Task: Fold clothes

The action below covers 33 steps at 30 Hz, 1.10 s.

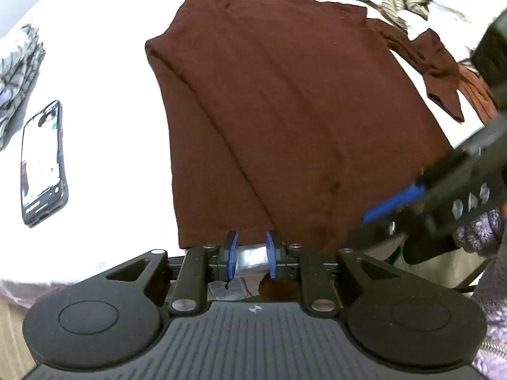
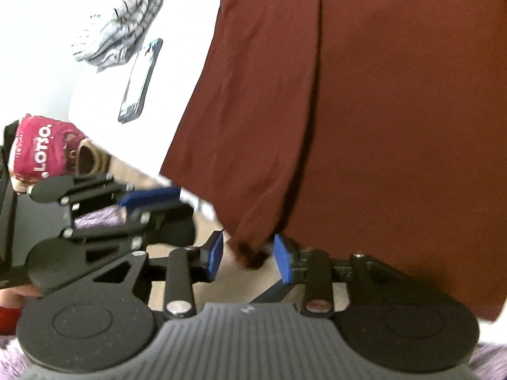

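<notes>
Maroon shirt (image 1: 279, 101) lies flat on the white table (image 1: 104, 63), long axis running from the hem at the near table edge away to the collar end; 1 sleeve (image 1: 437, 66) sticks out on the shirt's right side, far end. The shirt's left side looks already folded in, judging by the lengthwise crease.

Left gripper (image 1: 252, 258) sits at the shirt's near hem, close to its left corner, blue pads standing a little apart; the hem lies just beyond the tips, nothing clearly pinched, so I read it as not gripping.

Right gripper (image 2: 248, 256) is at the same hem, further right along it, jaws apart with a hanging bunch of hem cloth between the pads, pads not pressing it.

Both grippers are on the hem end, side by side, so the likely next move is to close on the hem and carry it toward the collar.

Left of the shirt: folded striped garment (image 1: 19, 72), then phone (image 1: 42, 164).
</notes>
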### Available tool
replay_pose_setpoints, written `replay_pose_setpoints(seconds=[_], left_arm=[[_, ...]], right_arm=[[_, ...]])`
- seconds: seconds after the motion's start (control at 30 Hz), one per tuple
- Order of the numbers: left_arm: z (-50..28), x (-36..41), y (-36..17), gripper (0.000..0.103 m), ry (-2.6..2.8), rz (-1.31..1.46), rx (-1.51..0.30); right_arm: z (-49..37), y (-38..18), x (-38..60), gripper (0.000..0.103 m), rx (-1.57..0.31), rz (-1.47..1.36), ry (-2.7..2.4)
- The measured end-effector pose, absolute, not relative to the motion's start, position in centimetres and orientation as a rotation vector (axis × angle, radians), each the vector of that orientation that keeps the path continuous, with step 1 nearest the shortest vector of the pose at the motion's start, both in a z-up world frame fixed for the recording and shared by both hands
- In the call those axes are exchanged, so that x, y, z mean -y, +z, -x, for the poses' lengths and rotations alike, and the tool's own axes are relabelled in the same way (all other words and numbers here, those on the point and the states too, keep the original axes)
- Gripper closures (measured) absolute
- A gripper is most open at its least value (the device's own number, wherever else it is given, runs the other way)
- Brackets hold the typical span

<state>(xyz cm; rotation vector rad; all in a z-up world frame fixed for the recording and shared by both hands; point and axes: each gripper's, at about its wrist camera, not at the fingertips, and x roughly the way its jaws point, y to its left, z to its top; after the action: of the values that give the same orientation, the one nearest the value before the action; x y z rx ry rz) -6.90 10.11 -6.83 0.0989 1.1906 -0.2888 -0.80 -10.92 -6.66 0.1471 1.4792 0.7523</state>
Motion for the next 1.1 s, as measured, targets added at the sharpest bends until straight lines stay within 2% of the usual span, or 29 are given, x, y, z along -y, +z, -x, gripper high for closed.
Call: replay_pose_setpoints(seconds=[0.2, 0.27, 0.33, 0.43, 0.63, 0.77, 0.87, 0.93, 1.1], left_arm=[[7.1, -9.8, -7.0, 0.087, -0.305, -0.110, -1.186], [7.3, -9.7, -6.9, 0.087, -0.307, -0.109, -1.186], [7.3, -9.8, -6.9, 0.087, -0.302, -0.107, -1.188], [7.3, -9.9, -6.8, 0.087, -0.302, -0.095, -1.190], [7.1, -9.6, -7.0, 0.086, -0.345, -0.062, -1.200], [7.0, -9.0, -7.1, 0.074, -0.366, -0.057, -1.204], [6.7, -8.6, -7.5, 0.072, -0.369, -0.043, -1.218], [6.6, -8.4, -7.8, 0.072, -0.375, -0.020, -1.225], [6.2, -8.3, -8.3, 0.072, -0.375, 0.008, -1.227]], right_arm=[[1.1, -9.1, 9.8, 0.068, -1.562, -0.160, 0.720], [0.9, -9.8, 9.6, 0.074, -1.580, -0.184, 0.716], [0.8, -10.1, 9.6, 0.092, -1.590, -0.197, 0.720], [0.9, -9.9, 9.7, 0.097, -1.592, -0.191, 0.740], [0.9, -9.2, 11.6, 0.097, -1.558, -0.059, 0.705], [0.8, -10.0, 12.2, 0.096, -1.561, 0.031, 0.686], [1.3, -10.0, 11.5, 0.086, -1.570, 0.101, 0.697], [1.4, -8.9, 11.6, 0.074, -1.521, 0.111, 0.722], [1.1, -6.3, 11.8, 0.072, -1.385, 0.106, 0.745]])
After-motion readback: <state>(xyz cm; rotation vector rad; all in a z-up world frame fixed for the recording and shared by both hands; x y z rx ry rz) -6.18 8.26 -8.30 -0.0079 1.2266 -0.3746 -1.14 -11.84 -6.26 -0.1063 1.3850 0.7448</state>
